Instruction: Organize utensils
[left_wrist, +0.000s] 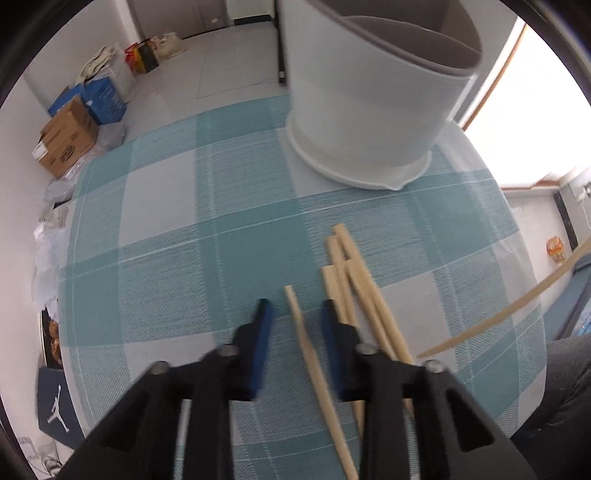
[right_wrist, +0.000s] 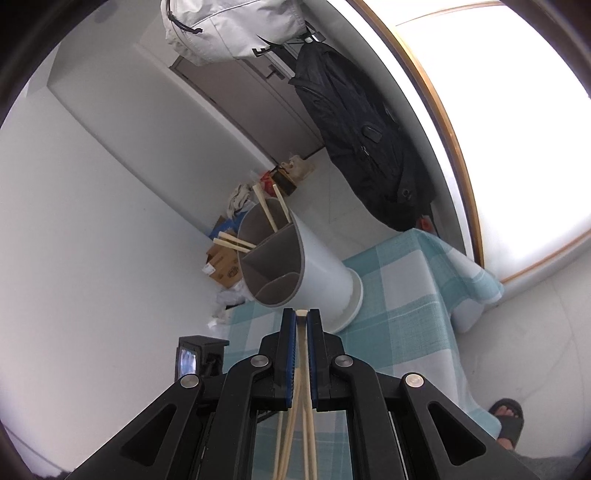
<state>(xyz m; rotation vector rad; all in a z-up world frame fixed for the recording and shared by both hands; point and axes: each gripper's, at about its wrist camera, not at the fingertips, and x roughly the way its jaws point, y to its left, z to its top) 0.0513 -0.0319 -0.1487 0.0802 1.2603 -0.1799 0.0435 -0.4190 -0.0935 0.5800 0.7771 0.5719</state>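
Right hand-held gripper (right_wrist: 301, 314) (clamping chopsticks (right_wrist: 301, 376)) near holder (right_wrist: 317, 266)

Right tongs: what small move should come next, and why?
Probably carry them forward over the holder and tip the chopsticks into a compartment: the right tongs are shut on them just short of its rim, and four chopsticks already stand inside.
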